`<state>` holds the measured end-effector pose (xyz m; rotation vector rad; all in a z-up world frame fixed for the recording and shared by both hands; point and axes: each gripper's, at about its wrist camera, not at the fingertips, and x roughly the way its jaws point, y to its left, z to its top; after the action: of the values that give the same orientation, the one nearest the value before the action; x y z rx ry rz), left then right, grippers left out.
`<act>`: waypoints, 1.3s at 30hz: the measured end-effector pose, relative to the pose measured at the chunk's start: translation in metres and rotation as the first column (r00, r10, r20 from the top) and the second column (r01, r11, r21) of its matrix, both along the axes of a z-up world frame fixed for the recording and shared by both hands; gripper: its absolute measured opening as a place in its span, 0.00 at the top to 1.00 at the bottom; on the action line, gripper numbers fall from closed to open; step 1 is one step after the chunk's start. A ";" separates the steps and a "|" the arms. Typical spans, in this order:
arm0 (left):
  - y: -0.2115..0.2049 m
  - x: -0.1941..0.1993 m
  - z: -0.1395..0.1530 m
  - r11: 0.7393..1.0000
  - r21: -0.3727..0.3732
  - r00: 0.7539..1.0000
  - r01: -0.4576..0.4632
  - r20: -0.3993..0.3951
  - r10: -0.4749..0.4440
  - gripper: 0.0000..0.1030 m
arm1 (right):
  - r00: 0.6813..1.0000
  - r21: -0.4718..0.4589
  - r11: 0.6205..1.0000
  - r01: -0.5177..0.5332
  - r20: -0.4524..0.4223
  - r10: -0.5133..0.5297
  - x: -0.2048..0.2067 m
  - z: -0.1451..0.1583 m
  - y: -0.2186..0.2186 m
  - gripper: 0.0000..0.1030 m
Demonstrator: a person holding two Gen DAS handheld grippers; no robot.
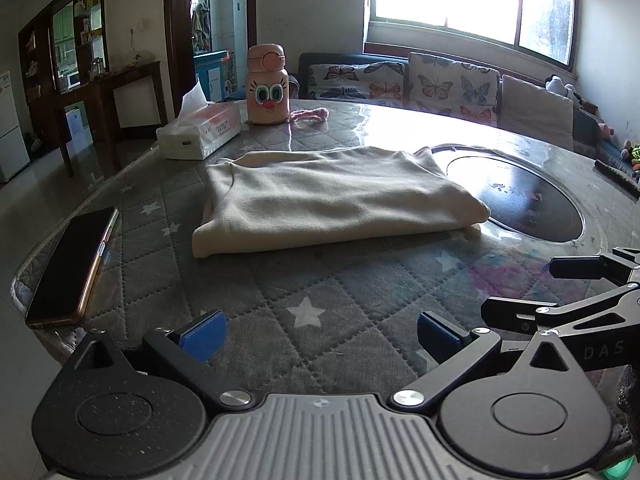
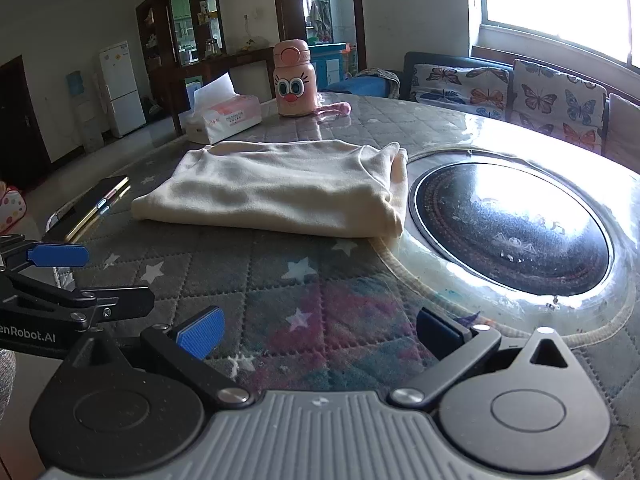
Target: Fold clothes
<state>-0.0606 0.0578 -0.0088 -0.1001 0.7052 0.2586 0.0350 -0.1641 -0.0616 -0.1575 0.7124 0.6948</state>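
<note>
A cream garment [image 1: 320, 200] lies folded into a flat rectangle on the quilted grey table cover [image 1: 280, 300]; it also shows in the right wrist view [image 2: 280, 188]. My left gripper [image 1: 320, 336] is open and empty, held back from the garment near the table's front edge. My right gripper [image 2: 320, 332] is open and empty, also short of the garment. The right gripper shows at the right edge of the left wrist view [image 1: 560, 292], and the left gripper at the left edge of the right wrist view [image 2: 80, 280].
A phone [image 1: 68, 264] lies at the table's left edge. A tissue box [image 1: 200, 132] and a pink cartoon bottle [image 1: 266, 84] stand behind the garment. A round black glass inset [image 2: 508, 228] sits to its right. A sofa with butterfly cushions [image 1: 440, 84] is beyond.
</note>
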 end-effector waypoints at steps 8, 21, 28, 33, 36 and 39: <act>-0.002 -0.001 0.000 1.000 0.007 1.000 -0.003 -0.005 0.003 0.00 | 1.000 0.002 1.000 0.005 0.000 -0.005 0.000 0.000 -0.002 0.00; -0.001 -0.001 0.000 1.000 0.007 1.000 -0.011 -0.007 0.011 0.00 | 1.000 0.000 1.000 0.006 -0.001 -0.006 0.000 -0.001 0.000 0.00; 0.001 0.000 -0.002 1.000 0.006 1.000 -0.015 -0.011 0.015 0.00 | 1.000 -0.002 1.000 0.006 -0.002 -0.006 0.001 -0.002 0.001 0.00; 0.002 0.001 -0.002 1.000 0.003 1.000 -0.017 -0.011 0.017 0.00 | 1.000 -0.005 1.000 0.006 -0.004 -0.006 0.002 -0.002 0.002 0.00; 0.002 0.001 -0.003 1.000 0.002 1.000 -0.018 -0.013 0.018 0.00 | 1.000 -0.004 1.000 0.005 -0.005 -0.005 0.002 -0.003 0.002 0.00; 0.003 0.002 -0.004 1.000 0.001 1.000 -0.019 -0.016 0.019 0.00 | 1.000 -0.004 1.000 0.006 -0.007 -0.006 0.003 -0.003 0.002 0.00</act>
<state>-0.0585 0.0603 -0.0123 -0.1038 0.7197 0.2787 0.0377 -0.1617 -0.0647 -0.1566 0.7213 0.6884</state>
